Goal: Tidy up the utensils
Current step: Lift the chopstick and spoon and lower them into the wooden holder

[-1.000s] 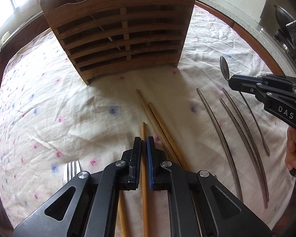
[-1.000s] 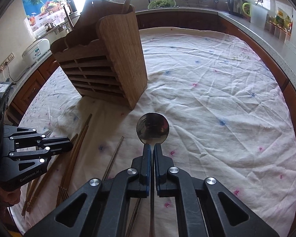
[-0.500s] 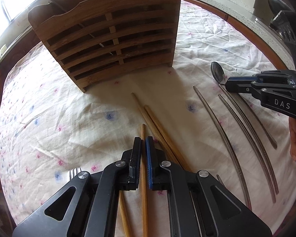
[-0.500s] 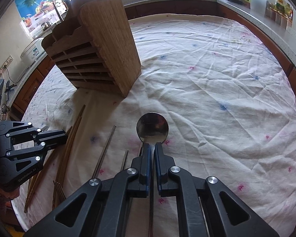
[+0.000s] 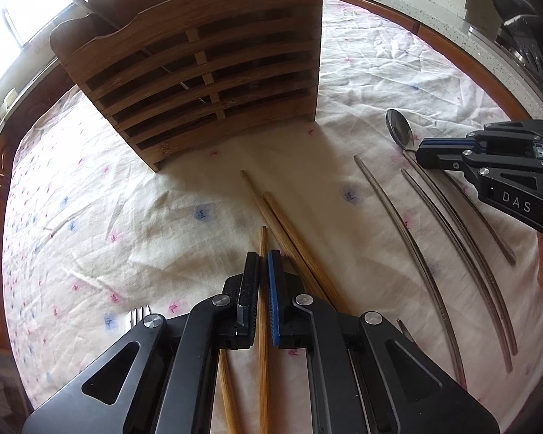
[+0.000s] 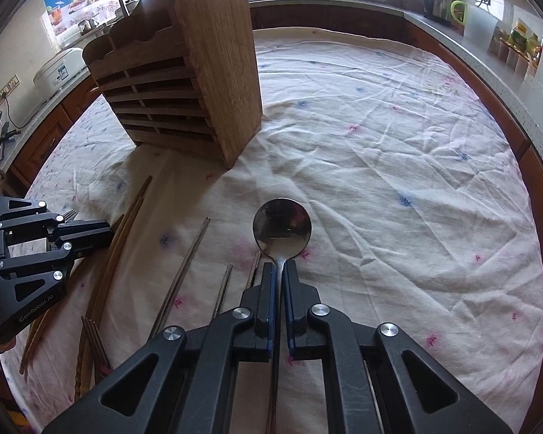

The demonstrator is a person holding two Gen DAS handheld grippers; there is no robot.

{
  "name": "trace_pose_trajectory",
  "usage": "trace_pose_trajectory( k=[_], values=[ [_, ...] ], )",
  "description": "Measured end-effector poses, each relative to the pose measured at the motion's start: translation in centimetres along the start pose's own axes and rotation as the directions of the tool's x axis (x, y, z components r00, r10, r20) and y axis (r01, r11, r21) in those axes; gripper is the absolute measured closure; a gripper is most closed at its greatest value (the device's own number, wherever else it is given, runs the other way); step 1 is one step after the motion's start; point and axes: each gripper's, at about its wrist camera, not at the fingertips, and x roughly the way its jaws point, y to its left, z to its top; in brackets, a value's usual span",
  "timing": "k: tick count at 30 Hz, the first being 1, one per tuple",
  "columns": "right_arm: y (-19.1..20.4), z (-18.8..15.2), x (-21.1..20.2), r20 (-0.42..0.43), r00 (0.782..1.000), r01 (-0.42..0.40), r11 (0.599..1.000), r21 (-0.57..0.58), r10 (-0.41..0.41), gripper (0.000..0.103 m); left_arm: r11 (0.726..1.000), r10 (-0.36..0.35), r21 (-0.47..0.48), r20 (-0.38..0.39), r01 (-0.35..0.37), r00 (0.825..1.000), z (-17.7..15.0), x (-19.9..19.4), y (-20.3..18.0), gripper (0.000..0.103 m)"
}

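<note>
While my left gripper [image 5: 263, 264] clamps a wooden chopstick [image 5: 262, 311] lying on the tablecloth [image 5: 90, 217], my right gripper [image 6: 278, 271] pinches the spoon [image 6: 281, 225] by its neck, near the wooden rack [image 6: 184, 83].

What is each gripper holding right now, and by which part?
The left gripper is shut on a wooden chopstick, near its far tip. The right gripper is shut on the metal spoon at the neck, just below the bowl.
</note>
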Motion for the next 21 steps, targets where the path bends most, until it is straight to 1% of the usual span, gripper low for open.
trace_pose_trajectory(
  k=[2,4,6,9,12,15,17,18,20,21],
  values=[
    [-0.3,-0.1,-0.2,0.007,1.0,-0.024,0.999,0.023,0.023,0.099,0.999,-0.023,-0.023,0.016,0.023,1.0,-0.4,-0.8,0.5,0.099],
    [-0.6,-0.3,-1.0,0.036,0.998,-0.056,0.997,0.054,0.054,0.099,0.998,-0.038,-0.043,0.05,0.04,0.998,-0.9,-2.3,1.1,0.099],
    [-0.7,-0.5,-2.3,0.074,0.994,-0.085,0.993,0.081,0.079,0.099,0.995,-0.069,-0.071,0.098,0.077,0.993,-1.1,-4.3,1.7,0.099],
    [-0.5,-0.8,-4.7,0.138,0.985,-0.116,0.989,0.095,0.102,0.099,0.988,-0.094,-0.106,0.172,0.114,0.981,-1.5,-7.5,2.5,0.099],
    [-0.1,-1.0,-7.4,0.212,0.97,-0.145,0.984,0.106,0.12,0.099,0.978,-0.116,-0.143,0.246,0.154,0.962,-2.1,-10.8,3.5,0.099],
    [0.3,-1.2,-9.8,0.287,0.948,-0.176,0.978,0.109,0.138,0.099,0.969,-0.111,-0.174,0.322,0.174,0.94,-3.0,-13.8,4.3,0.099],
    [0.7,-1.3,-11.2,0.337,0.932,-0.177,0.978,0.111,0.13,0.099,0.963,-0.11,-0.191,0.362,0.189,0.926,-3.3,-15.5,4.9,0.099],
    [0.8,-1.3,-11.9,0.37,0.919,-0.188,0.976,0.106,0.137,0.099,0.961,-0.108,-0.196,0.382,0.195,0.918,-3.4,-16.3,5.1,0.099],
    [1.1,-1.3,-12.7,0.403,0.908,-0.173,0.979,0.112,0.115,0.099,0.958,-0.101,-0.206,0.416,0.201,0.904,-3.5,-17.7,5.6,0.099],
    [1.1,-1.2,-13.2,0.424,0.899,-0.173,0.978,0.113,0.11,0.099,0.956,-0.098,-0.209,0.428,0.204,0.898,-3.6,-18.3,5.8,0.099]
  ],
)
